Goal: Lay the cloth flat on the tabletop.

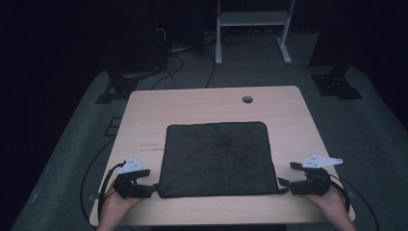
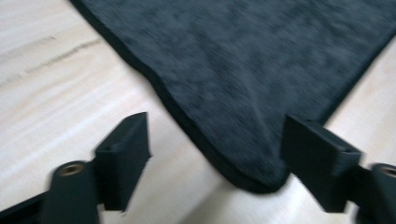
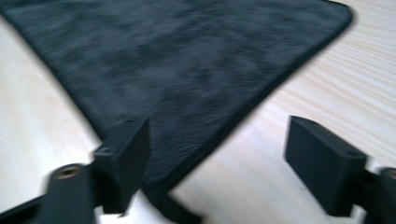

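Lying flat near the front edge of the desk [image 1: 144, 110], the dark cloth [image 1: 216, 156] is flanked at its front corners by the left hand-held gripper [image 1: 150, 188] and right hand-held gripper [image 1: 285, 174], both spread apart, nothing clamped.

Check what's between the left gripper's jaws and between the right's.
Left gripper: the near corner of the dark cloth lies between its open jaws, in its own view. Right gripper: another corner of the cloth lies there, by one jaw, on bare table.
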